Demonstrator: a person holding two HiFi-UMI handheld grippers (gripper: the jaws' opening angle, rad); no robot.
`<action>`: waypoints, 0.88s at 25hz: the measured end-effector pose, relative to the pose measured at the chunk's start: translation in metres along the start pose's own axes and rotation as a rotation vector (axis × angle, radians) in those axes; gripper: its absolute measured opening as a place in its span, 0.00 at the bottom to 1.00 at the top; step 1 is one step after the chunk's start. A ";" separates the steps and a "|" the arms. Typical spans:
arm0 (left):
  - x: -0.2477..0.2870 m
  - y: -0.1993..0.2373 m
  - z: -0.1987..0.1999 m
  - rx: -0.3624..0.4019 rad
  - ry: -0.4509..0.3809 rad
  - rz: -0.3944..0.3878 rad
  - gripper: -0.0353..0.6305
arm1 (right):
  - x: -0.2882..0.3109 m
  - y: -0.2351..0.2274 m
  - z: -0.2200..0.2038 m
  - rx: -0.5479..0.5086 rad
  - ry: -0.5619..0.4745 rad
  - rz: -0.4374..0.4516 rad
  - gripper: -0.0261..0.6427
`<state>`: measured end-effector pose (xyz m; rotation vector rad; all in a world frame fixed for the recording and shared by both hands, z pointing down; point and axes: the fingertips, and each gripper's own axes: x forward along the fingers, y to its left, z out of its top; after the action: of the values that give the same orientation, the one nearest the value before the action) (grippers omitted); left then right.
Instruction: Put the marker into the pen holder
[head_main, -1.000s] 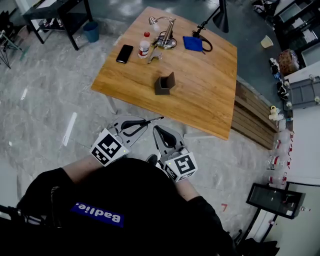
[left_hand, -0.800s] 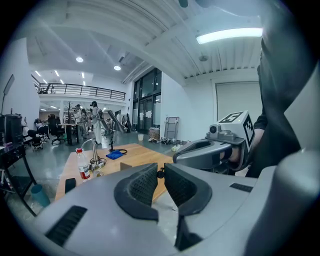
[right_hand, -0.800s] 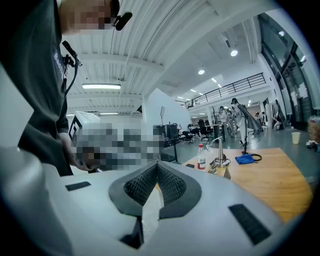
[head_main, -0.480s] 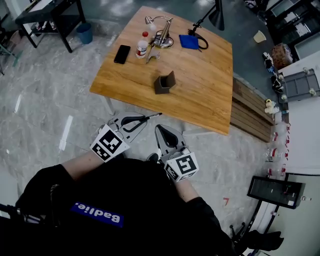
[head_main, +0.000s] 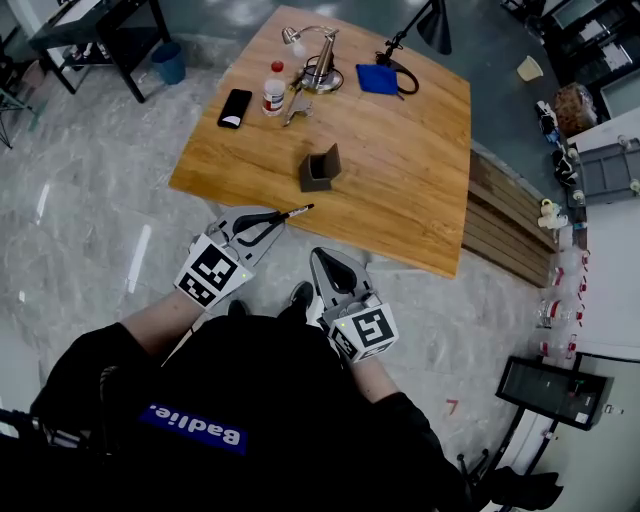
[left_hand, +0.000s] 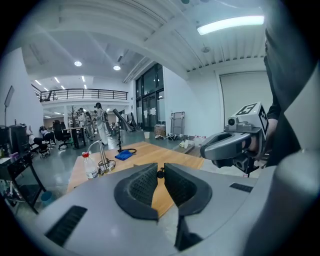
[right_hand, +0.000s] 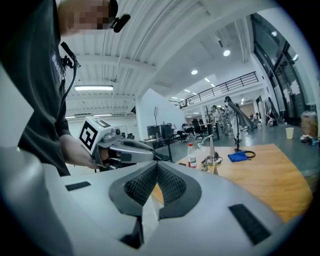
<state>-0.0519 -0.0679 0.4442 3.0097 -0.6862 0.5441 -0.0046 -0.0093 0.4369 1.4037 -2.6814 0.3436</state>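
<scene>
A dark brown square pen holder (head_main: 320, 170) stands near the middle of the wooden table (head_main: 420, 190). My left gripper (head_main: 268, 221) hovers just off the table's near edge, shut on a thin black marker (head_main: 293, 212) whose tip points toward the table. In the left gripper view the marker's round end (left_hand: 160, 174) shows between the closed pads. My right gripper (head_main: 326, 260) is beside it over the floor, shut with nothing in it; its pads (right_hand: 170, 182) meet in the right gripper view.
At the table's far end are a black phone (head_main: 236, 108), a small red-capped bottle (head_main: 272, 95), a metal desk lamp (head_main: 318, 62) and a blue cloth (head_main: 378, 80). Stacked wooden boards (head_main: 505, 235) lie right of the table. Grey floor surrounds it.
My left gripper has moved forward with the marker toward the table's near edge. The table sits slightly closer in view. The right gripper has barely moved.
</scene>
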 end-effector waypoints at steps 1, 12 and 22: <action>0.008 0.005 0.000 0.002 0.008 0.015 0.13 | 0.001 -0.009 0.000 0.003 0.002 0.008 0.05; 0.097 0.052 -0.014 0.014 0.110 0.136 0.13 | 0.007 -0.095 0.001 0.014 0.027 0.082 0.05; 0.155 0.076 -0.052 0.047 0.279 0.170 0.13 | 0.008 -0.136 -0.007 0.054 0.047 0.108 0.05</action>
<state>0.0300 -0.1977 0.5398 2.8479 -0.9213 0.9753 0.1026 -0.0888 0.4666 1.2509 -2.7352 0.4554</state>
